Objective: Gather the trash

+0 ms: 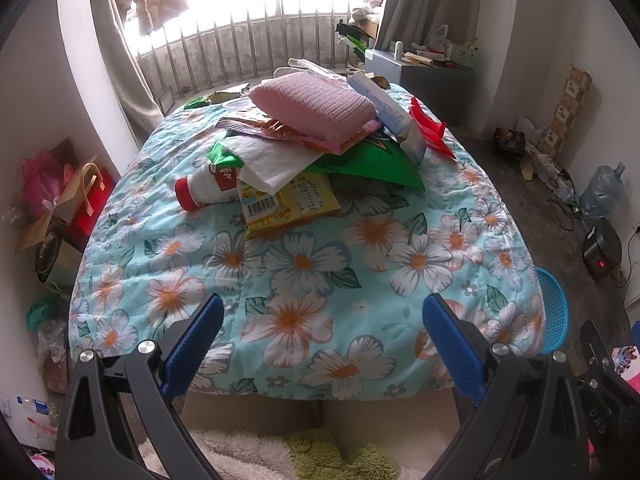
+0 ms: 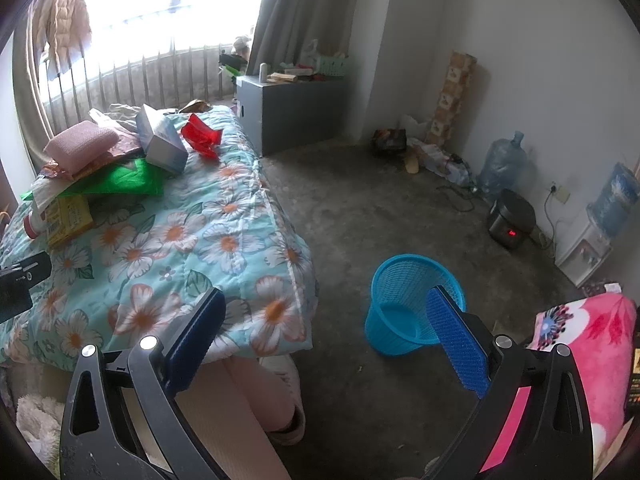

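Both empty and spread wide: left gripper (image 1: 322,336) low over the quilt (image 1: 304,264), right gripper (image 2: 326,328) off its edge, near the blue basket (image 2: 414,304) on the floor. Trash heaped at the quilt's far end: yellow packet (image 1: 292,204) nearest, bottle (image 1: 208,188) just beside, green wrapper (image 1: 368,164), tissue box (image 1: 384,108). Likely light, crinkly, slippery; best pinched at the packet's free near edge.

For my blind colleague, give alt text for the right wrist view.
The open right gripper hangs above bare floor beside a floral quilt, framing an empty blue basket. Trash is piled at the quilt's far end.
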`<state>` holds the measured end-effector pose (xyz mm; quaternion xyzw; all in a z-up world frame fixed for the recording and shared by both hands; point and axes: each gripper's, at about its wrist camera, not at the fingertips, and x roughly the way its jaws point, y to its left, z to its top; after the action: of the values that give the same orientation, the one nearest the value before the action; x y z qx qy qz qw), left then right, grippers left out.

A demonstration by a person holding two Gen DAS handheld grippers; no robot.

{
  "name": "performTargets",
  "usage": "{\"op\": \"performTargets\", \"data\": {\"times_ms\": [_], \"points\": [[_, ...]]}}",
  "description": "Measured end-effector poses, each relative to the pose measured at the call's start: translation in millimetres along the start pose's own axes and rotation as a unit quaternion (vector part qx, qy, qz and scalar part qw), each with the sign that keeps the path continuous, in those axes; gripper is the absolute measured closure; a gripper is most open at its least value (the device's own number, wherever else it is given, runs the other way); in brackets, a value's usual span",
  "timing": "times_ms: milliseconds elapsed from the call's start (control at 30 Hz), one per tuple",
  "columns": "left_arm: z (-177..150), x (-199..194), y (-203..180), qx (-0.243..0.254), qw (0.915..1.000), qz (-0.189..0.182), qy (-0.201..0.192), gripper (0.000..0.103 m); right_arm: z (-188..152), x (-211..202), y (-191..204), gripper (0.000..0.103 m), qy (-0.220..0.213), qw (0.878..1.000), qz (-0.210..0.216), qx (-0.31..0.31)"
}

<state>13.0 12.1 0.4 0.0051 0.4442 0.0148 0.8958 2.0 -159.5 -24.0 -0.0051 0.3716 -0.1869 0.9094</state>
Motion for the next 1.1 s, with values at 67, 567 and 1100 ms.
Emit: {"op": "performTargets", "data": {"times_ms": [67,567,1100], "points": [[-0.1,-0.2,-0.1,-0.001,1.0000,0.000,0.000,0.005,0.4,0.0,1.0,0.007,0.001,1.000,0.001,-0.001],[1.4,1.1,4.2,-0.002,1.0000,0.000,-0.001,0.005,1.5,1.2,7.8,0.007,0.002,1.000,0.005,-0.003],[1.9,2.0,8.5,-0.005,1.0000,0.003,-0.001,0.006,1.5,-0.1,6.6,0.007,0.002,1.000,0.009,-0.002]]}}
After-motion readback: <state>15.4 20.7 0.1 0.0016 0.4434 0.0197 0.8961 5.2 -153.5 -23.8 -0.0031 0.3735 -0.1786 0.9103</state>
